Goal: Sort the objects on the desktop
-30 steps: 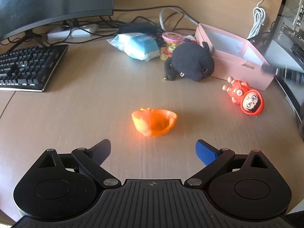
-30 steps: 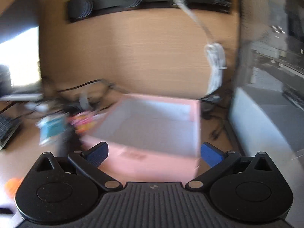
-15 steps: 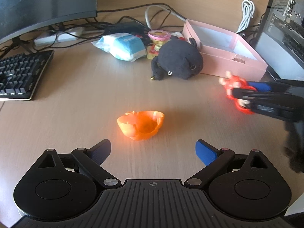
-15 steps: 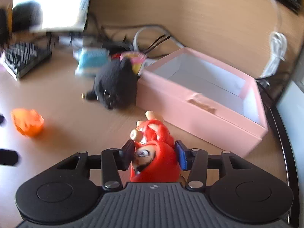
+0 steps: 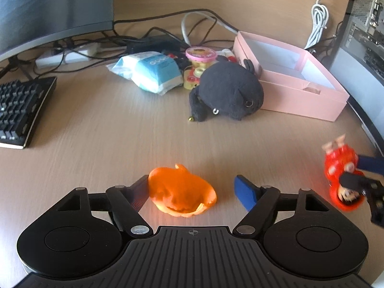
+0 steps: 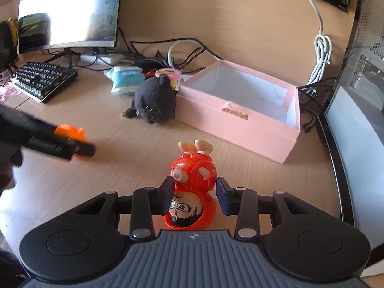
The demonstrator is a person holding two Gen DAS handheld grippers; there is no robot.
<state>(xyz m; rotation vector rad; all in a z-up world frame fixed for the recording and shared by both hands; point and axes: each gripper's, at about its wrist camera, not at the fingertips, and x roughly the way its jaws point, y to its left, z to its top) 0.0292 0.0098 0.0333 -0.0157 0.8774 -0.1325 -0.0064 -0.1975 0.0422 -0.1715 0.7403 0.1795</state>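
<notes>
My right gripper (image 6: 195, 195) is shut on a red doll figure (image 6: 194, 175), held upside down above the desk; it also shows in the left wrist view (image 5: 340, 168). My left gripper (image 5: 192, 192) is open around an orange cup-shaped toy (image 5: 180, 194) on the desk, its left finger touching the toy. The toy shows in the right wrist view (image 6: 69, 130) too. An open pink box (image 6: 240, 120) stands beyond the doll, also in the left wrist view (image 5: 300, 96). A black plush toy (image 5: 228, 91) lies against the box's left side.
A blue wipes pack (image 5: 148, 72), a pink-lidded small toy (image 5: 200, 55), a keyboard (image 5: 16, 110), a monitor (image 5: 48, 7) and tangled cables (image 5: 156, 36) fill the back of the desk. A computer case (image 6: 360, 120) stands to the right of the box.
My right gripper has closed on the red doll and lifted it back from the box. My left gripper has moved forward so the orange toy sits between its fingers.
</notes>
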